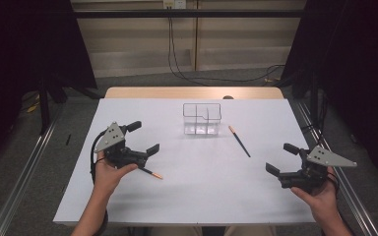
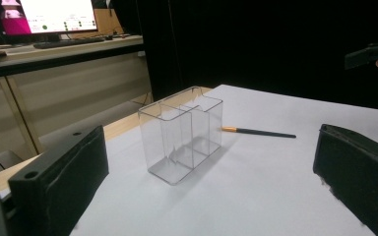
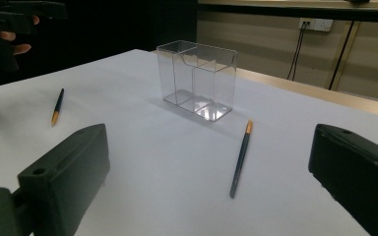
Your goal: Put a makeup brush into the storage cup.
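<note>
Two hand-held grippers hover wide open and empty over a white table, the left gripper (image 1: 140, 142) beside one pencil (image 1: 152, 173), the right gripper (image 1: 283, 160) near another pencil (image 1: 239, 141) lying by the clear divided holder (image 1: 202, 118). A hasty pinch could roll a thin pencil away. The left gripper view adds a lit monitor (image 2: 54, 14).

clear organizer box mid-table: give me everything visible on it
The clear organizer box looks like transparent plastic, rectangular, open-topped, with inner walls splitting it into compartments. It stands upright on the white table, toward the far middle. It is empty. Nothing touches it: a dark pencil lies just to its right, apart from it.
</note>
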The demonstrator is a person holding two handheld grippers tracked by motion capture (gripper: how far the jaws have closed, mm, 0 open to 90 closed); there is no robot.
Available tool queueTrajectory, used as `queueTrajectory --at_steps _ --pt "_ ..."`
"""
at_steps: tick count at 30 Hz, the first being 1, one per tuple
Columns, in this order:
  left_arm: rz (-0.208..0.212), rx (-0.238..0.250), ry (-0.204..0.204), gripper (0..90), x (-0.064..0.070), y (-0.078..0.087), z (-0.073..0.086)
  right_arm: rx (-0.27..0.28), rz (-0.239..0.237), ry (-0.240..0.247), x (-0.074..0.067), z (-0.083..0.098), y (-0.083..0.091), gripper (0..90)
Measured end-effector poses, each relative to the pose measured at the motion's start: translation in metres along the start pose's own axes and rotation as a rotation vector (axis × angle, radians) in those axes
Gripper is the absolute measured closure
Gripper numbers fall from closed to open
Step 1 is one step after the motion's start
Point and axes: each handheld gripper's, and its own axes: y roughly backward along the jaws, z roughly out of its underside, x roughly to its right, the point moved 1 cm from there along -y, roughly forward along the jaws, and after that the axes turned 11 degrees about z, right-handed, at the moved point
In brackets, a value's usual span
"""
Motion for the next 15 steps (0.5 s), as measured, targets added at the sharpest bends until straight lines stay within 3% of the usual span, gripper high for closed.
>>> queueTrajectory --at_steps 15 --pt "0.046 -0.078 0.013 0.4 -0.0013 -0.0093 0.0031 -0.003 -0.003 0.003 0.0003 0.0009 0.0000 1.6"
